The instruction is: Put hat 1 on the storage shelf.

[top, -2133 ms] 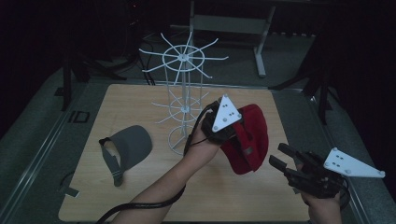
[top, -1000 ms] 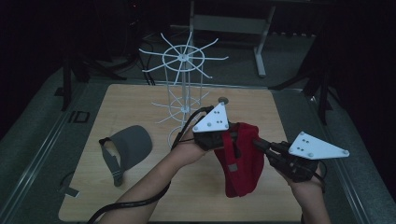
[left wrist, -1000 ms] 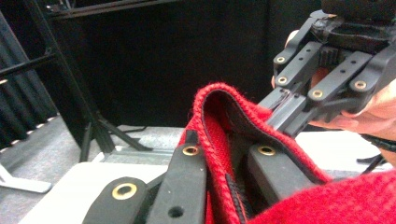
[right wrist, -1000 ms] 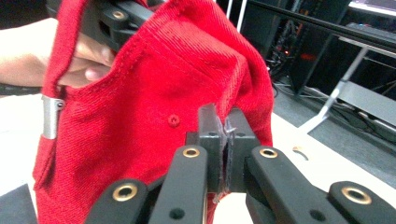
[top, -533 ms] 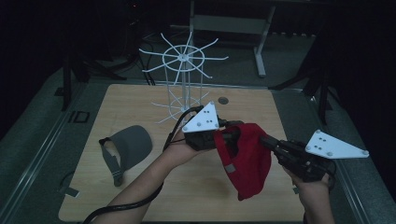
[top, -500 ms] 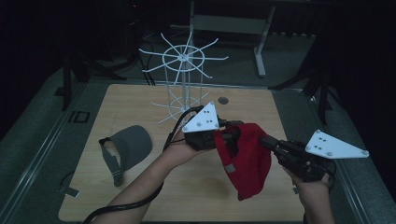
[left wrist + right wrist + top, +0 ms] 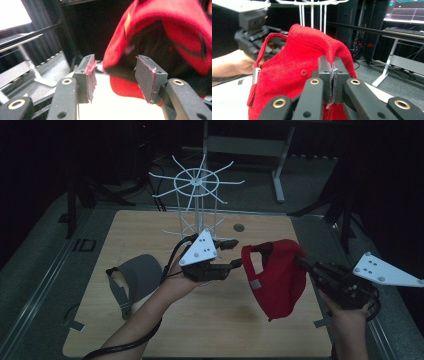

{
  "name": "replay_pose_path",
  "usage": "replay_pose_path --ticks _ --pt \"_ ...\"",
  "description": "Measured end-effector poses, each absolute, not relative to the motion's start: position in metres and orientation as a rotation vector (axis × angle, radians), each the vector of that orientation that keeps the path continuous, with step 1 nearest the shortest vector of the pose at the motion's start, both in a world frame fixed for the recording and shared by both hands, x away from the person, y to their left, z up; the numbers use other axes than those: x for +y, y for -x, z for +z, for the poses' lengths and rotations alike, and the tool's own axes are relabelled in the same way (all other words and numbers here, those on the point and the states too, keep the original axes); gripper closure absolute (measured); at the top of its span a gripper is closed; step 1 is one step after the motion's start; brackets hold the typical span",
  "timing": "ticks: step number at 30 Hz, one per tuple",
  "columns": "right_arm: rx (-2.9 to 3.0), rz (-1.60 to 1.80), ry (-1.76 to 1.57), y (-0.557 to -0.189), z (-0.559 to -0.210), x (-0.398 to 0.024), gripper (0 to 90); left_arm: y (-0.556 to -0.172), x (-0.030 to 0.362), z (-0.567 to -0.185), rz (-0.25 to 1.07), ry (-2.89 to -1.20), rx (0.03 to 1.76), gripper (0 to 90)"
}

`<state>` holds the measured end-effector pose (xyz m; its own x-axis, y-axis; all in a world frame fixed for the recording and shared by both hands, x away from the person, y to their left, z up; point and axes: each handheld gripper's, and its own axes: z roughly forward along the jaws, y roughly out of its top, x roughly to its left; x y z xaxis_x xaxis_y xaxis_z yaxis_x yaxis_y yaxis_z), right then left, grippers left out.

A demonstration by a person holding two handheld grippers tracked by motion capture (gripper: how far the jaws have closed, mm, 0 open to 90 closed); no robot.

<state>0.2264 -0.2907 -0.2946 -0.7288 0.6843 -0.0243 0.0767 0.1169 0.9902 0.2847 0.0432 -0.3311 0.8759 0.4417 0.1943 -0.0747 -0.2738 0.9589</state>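
Red cap (image 7: 277, 277) hanging above the wooden table (image 7: 150, 330), clamped in right gripper (image 7: 302, 261).
High view: left gripper (image 7: 235, 252) just beside the strap, jaws just opened. Left gripper view: pads (image 7: 91, 75) apart, gripping nothing, cap (image 7: 160, 37) just beyond them. Right gripper view: jaws pinching cap fabric (image 7: 312, 62).

red cap (image 7: 278, 277): woven cloth, matt, ribbed weave, metal strap buckle | grey visor (image 7: 136, 276), left of cap: matt cloth | wire rack (image 7: 196, 195), behind cap: white-coated metal wire, smooth | table (image 7: 210, 330): pale wood, smooth, matt | right gripper (image 7: 333, 75): black matt plastic, brass-look rivets, frayed grey pads | left gripper (image 7: 115, 75): same
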Motion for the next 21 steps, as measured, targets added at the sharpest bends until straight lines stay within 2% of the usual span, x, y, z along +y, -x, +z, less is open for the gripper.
replay_pose_path --ticks 8,21 --pt "1.867 1.654 -0.752 -0.233 -0.279 -0.294 88.1 -0.271 0.064 -0.35 0.553 -1.807 0.374 49.0" --pt "1.768 1.611 -0.785 -0.263 -0.246 -0.282 88.1 -0.258 0.089 -0.402 0.458 -1.856 0.466 45.5"
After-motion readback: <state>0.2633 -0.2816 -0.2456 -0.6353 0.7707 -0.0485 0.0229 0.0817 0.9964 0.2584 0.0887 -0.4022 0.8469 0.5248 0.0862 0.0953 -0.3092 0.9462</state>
